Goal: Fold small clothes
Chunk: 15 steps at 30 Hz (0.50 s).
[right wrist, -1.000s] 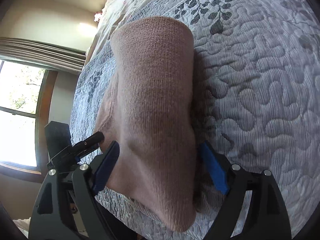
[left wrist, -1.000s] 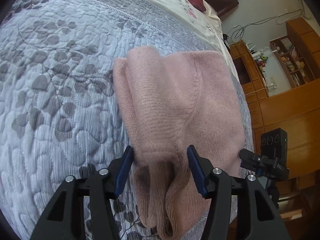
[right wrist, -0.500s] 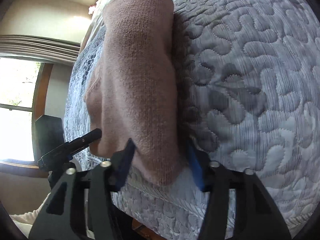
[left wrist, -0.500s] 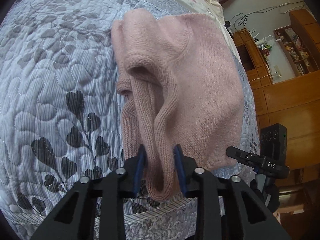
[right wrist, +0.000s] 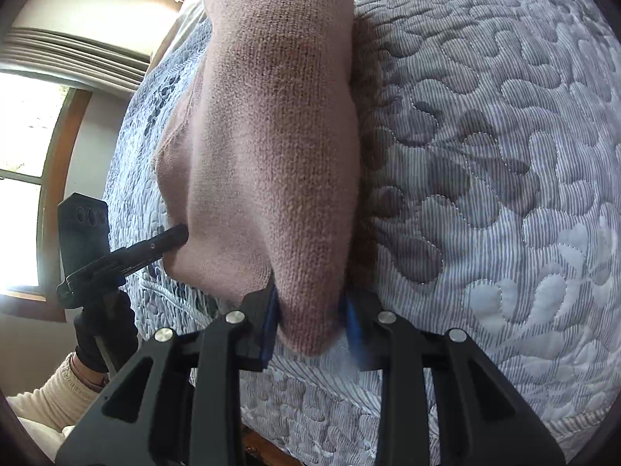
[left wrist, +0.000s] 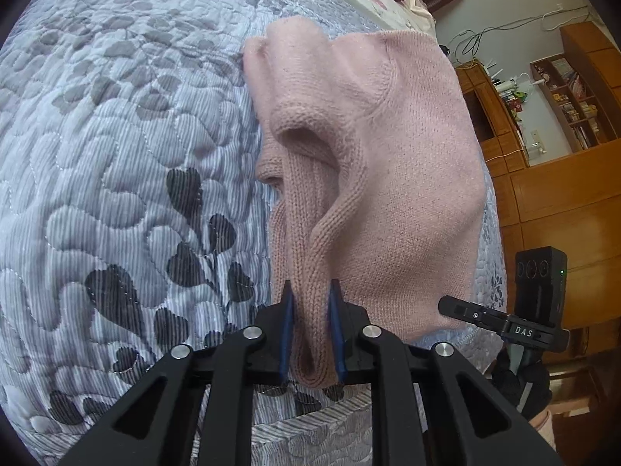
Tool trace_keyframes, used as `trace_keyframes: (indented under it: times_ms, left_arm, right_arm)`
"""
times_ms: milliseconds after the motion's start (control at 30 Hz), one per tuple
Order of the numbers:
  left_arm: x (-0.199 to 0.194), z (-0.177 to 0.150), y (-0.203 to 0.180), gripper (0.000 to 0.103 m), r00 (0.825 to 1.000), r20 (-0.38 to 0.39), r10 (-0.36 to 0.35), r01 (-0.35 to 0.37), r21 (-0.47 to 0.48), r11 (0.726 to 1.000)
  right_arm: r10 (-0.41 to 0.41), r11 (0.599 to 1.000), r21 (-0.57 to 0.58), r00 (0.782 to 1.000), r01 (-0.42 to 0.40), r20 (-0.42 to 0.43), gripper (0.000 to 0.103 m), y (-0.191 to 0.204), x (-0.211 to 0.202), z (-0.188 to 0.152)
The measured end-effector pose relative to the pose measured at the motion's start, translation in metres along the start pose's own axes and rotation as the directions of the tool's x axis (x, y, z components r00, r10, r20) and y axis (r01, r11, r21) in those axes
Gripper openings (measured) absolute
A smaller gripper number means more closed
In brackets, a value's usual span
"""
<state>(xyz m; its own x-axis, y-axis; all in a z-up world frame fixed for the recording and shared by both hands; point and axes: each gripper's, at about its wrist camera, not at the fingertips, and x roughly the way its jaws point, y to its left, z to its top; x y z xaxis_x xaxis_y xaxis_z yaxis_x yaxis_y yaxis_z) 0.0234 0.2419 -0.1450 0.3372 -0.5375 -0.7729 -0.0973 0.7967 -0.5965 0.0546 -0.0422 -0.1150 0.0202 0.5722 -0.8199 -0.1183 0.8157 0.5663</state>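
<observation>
One word is all we can read: "DAS", in pale letters on the black body of the right tool where it shows at the lower right of the left wrist view. We find no label or print on the garment itself.

We count one garment, a dusty pink knitted sweater, lying on the bed's quilt near its edge. Its knit is fine and ribbed, with a raised seam curving across the upper part, and it is already doubled over into a long, thick bundle. At the near end a narrow fold of knit stands up from the rest and runs straight into our left tool, whose two blue-padded fingers are clenched on that fold.

From the right wrist view the same sweater looks like a plump roll with a fuzzy surface, lying lengthwise on the quilt. Our right tool is grasping its near corner, the blue pads pressed against either side of the knit.

We count two tools, one at each near corner of the sweater. The left tool shows at the left of the right wrist view, held by a hand in a black glove with a cream sleeve behind it. The quilt is pale grey-blue, stitched in leaf and heart shapes, some dark grey.
</observation>
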Motion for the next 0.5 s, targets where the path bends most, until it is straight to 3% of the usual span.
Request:
trace_keyframes:
  times_ms: [167,267,333,433,500]
  left_arm:
    - [-0.005,0.002,-0.010,0.024,0.999,0.001,0.047,-0.047,0.015,0.999]
    - [-0.016,-0.001,-0.029,0.032,0.994,0.010,0.112,-0.112,0.047,0.993]
    - [-0.027,-0.006,-0.037,0.034,0.989,0.011,0.145,-0.146,0.057,0.988]
    - [-0.047,-0.016,-0.049,0.048,0.978,0.043,0.204,-0.206,0.072,0.976]
    - [-0.059,-0.024,-0.057,0.058,0.960,0.076,0.268,-0.275,0.099,0.956]
  right_arm:
    - [-0.016,0.999,0.048,1.000,0.015,0.009,0.040,0.004,0.003,-0.005]
    - [-0.066,0.997,0.045,0.997,0.064,0.040,0.062,0.011,-0.010,-0.010]
    - [-0.081,0.995,0.059,0.995,0.077,0.065,0.084,0.014,-0.023,-0.017]
    - [-0.128,0.991,0.061,0.988,0.123,0.088,0.091,0.024,-0.042,-0.029]
    - [-0.191,0.981,0.042,0.975,0.187,0.111,0.091,0.034,-0.053,-0.039]
